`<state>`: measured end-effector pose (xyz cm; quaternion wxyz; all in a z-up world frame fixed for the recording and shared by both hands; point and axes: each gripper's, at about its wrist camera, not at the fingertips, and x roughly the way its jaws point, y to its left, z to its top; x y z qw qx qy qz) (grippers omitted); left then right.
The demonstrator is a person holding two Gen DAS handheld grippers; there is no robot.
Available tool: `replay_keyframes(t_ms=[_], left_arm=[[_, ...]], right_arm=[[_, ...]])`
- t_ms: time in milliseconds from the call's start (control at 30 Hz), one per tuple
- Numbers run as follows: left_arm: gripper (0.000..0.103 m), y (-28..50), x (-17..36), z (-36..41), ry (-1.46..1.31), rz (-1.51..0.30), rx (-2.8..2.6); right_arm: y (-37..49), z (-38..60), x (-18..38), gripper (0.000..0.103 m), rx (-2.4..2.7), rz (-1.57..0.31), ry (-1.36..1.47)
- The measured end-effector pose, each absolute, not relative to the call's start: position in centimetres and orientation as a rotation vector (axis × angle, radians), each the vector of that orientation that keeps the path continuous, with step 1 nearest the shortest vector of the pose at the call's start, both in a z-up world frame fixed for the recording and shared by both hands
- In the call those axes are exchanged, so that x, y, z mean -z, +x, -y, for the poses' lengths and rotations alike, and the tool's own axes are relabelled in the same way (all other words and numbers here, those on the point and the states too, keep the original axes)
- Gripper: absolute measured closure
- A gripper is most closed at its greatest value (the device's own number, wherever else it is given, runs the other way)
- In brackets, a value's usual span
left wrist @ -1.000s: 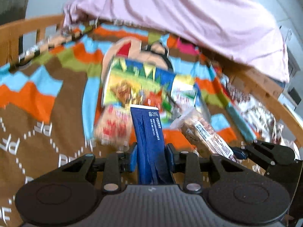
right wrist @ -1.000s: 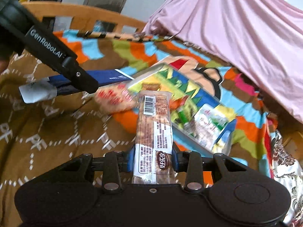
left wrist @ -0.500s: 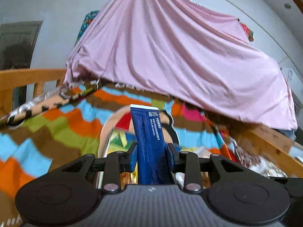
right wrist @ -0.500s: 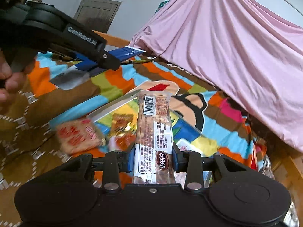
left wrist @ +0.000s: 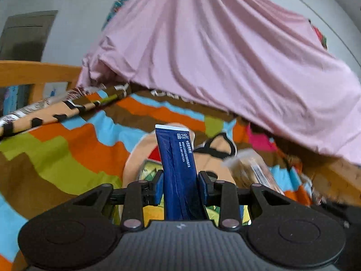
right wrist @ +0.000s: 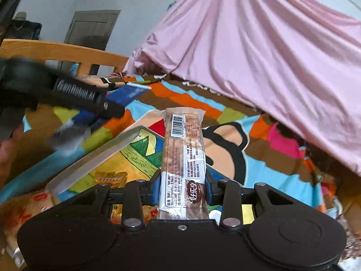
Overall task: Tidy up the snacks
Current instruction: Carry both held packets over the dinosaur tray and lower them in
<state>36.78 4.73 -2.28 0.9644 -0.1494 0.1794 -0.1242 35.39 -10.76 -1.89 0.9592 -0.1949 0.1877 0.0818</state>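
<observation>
My left gripper point(left wrist: 180, 188) is shut on a long dark blue packet point(left wrist: 178, 158) that stands up between its blue pads. My right gripper point(right wrist: 183, 189) is shut on a clear-wrapped brown snack bar point(right wrist: 183, 149) with a barcode at its far end. Below both lies a colourful printed tin point(right wrist: 94, 158) with a metal rim, holding an orange packet point(right wrist: 110, 178). A red packet point(right wrist: 24, 205) lies beside it on the blanket. In the right wrist view the left gripper point(right wrist: 110, 109) hovers blurred at the left, with the blue packet point(right wrist: 128, 92) in it. The snack bar point(left wrist: 252, 171) shows blurred in the left wrist view.
A striped blanket point(left wrist: 67, 149) with a cartoon face covers the bed. A pink sheet point(left wrist: 225, 56) hangs over the far side. A wooden bed rail point(right wrist: 63, 52) runs along the left, with a grey door point(right wrist: 94, 29) behind it. A hand point(right wrist: 6, 153) shows at the left edge.
Both grippers have swung forward across the bed with their packets still held. The views now look over the tin toward the pink sheet instead of down on the snack pile.
</observation>
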Motion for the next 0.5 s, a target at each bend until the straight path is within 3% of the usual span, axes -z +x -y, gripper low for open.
replay_keyframes(t_ms=[500], left_arm=[[0.068,40.4,7.3,-3.8,-0.228,-0.606,0.272]], right_arm=[[41.6,11.6,4.9,0.064,-0.135,-0.575,-0.298]])
